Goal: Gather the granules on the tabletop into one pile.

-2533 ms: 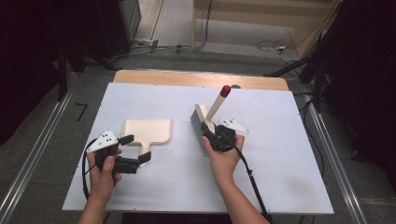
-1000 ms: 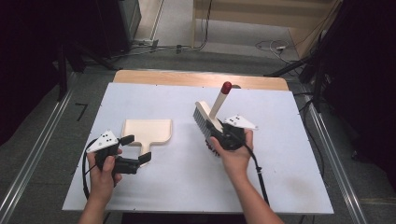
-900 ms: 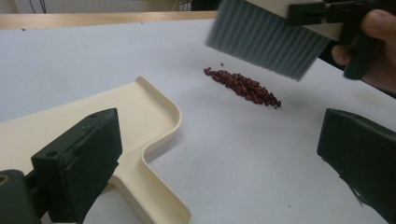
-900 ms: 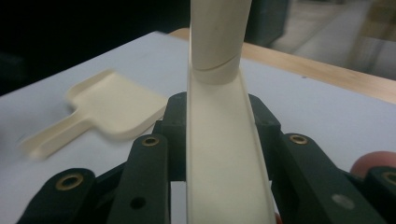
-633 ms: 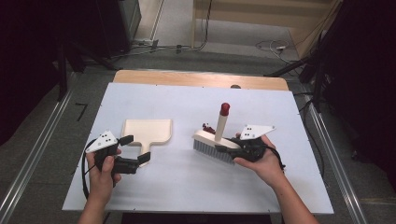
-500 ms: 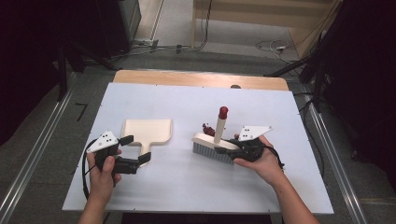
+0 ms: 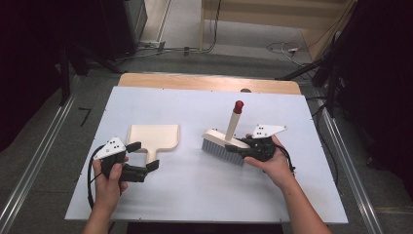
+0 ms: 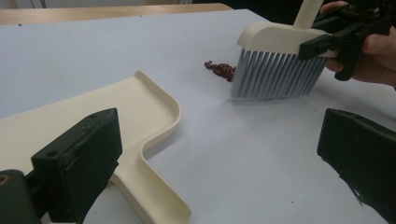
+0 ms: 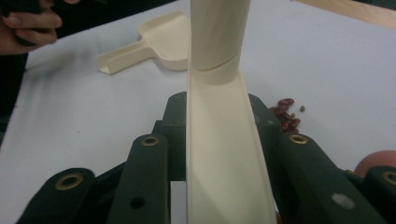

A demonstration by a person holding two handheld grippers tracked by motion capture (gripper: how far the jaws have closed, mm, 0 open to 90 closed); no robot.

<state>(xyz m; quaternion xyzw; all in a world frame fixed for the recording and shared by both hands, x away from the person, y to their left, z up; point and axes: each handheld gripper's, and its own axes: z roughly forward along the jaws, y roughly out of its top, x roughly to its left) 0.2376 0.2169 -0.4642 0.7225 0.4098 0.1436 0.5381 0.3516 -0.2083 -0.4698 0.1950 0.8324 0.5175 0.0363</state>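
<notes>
A cream dustpan (image 7: 153, 136) lies flat on the white table at the left. Its handle (image 8: 149, 186) points toward my left gripper (image 7: 142, 155), whose jaws stand open on either side of the handle end without pressing it. My right gripper (image 7: 246, 148) is shut on the back of a cream brush (image 7: 224, 142). The brush's grey bristles (image 8: 275, 74) point down onto the table, and its red-tipped handle (image 7: 238, 106) stands nearly upright. A small heap of dark red beans (image 8: 220, 70) lies just beside the bristles, between brush and dustpan, and appears in the right gripper view as beans (image 9: 285, 114).
The white tabletop (image 7: 195, 195) ends in a wooden strip (image 7: 204, 82) at the far edge. Metal rails (image 7: 34, 165) run along both sides of the table. Dark equipment and cables stand on the floor beyond it.
My right gripper has carried the brush to the right and lower, turning it so the bristles face down and the handle stands up. The left gripper and dustpan have stayed put.
</notes>
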